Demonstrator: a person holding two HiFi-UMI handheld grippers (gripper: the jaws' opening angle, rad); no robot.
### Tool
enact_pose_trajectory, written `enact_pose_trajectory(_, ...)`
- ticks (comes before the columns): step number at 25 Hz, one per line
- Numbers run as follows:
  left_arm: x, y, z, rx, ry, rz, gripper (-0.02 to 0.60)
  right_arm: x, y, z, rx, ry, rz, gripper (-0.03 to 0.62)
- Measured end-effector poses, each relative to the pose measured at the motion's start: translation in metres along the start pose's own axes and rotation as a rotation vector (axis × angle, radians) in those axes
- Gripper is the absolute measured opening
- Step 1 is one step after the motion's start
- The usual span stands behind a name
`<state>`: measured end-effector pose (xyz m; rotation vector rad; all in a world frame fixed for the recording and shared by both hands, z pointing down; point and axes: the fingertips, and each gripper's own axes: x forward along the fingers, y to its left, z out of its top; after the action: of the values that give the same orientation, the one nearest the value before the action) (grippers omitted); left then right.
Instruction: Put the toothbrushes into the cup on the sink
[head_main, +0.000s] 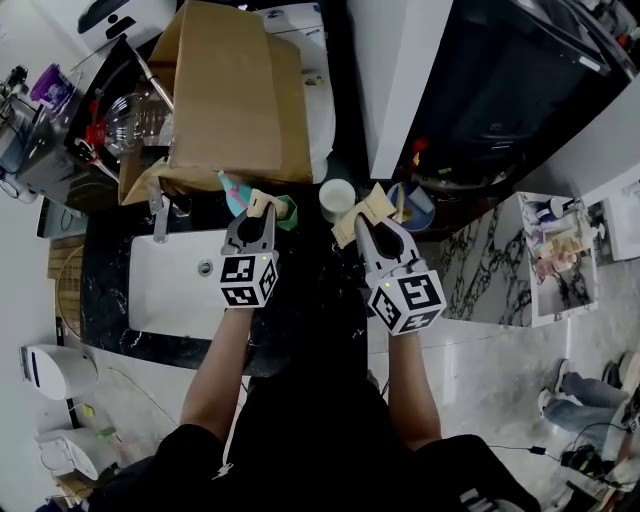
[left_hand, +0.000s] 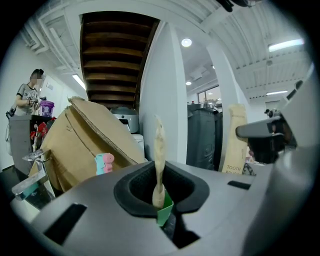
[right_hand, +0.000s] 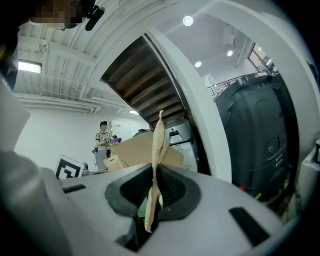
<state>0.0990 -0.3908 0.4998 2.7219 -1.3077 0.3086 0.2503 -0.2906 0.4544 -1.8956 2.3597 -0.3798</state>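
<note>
At the bottom of the head view the person's forearms are reaching up the frame, each hand carrying a gripper. The left gripper (head_main: 260, 214) is pointing up-frame just left of centre, its tip lying beside the upper right corner of the white sink (head_main: 175, 290). Its own view is showing the jaws pressed together on a thin kraft-paper toothbrush packet (left_hand: 159, 145), which is standing upright and edge-on, with a green corner poking out at the pinch.

The right gripper (head_main: 374, 224) is lying just right of centre. Its jaws are likewise pinching a second toothbrush packet (right_hand: 157, 150), also edge-on and upright in its own view. The marker cube of the left gripper is showing at the lower left of that view.

The white cup (head_main: 337, 196) is standing on the dark counter (head_main: 108, 270) near the middle of the frame, between the two gripper tips and slightly above them. It is sitting just beside the second toothbrush packet, and I cannot tell whether they are touching. Neither packet is in the cup.

Farther up, a faucet (head_main: 158, 212) is rising at the sink's upper left corner. A large cardboard box (head_main: 225, 90) is filling the upper centre-left. In the far background of both gripper views a person (right_hand: 102, 137) is standing at the left.
</note>
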Motion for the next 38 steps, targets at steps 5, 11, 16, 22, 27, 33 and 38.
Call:
enact_pose_trajectory(5, 0.007, -0.002, -0.012, 0.006, 0.031, -0.005, 0.034, 0.001, 0.002, -0.005, -0.001, 0.019, 0.010, 0.031)
enact_pose_trajectory(11, 0.014, -0.004, -0.025, 0.016, 0.065, -0.006, 0.034, 0.000, -0.003, -0.007, -0.001, 0.025, 0.001, 0.031)
enact_pose_trajectory(16, 0.018, -0.002, -0.036, 0.024, 0.093, 0.003, 0.034, -0.002, -0.009, -0.008, 0.004, 0.024, -0.010, 0.031)
enact_pose_trajectory(22, 0.021, -0.002, -0.043, 0.032, 0.110, 0.006, 0.035, -0.006, -0.017, -0.012, 0.014, 0.027, -0.029, 0.031)
enact_pose_trajectory(27, 0.023, -0.005, -0.042, 0.039, 0.112, 0.003, 0.070, -0.008, -0.019, -0.011, 0.015, 0.026, -0.030, 0.031)
enact_pose_trajectory(33, 0.017, -0.006, -0.038, 0.056, 0.106, -0.002, 0.161, -0.008, -0.018, -0.007, 0.013, 0.016, -0.026, 0.031)
enact_pose_trajectory(38, 0.003, -0.007, -0.028, 0.067, 0.086, 0.005, 0.190, -0.008, -0.019, -0.002, 0.007, 0.008, -0.021, 0.031)
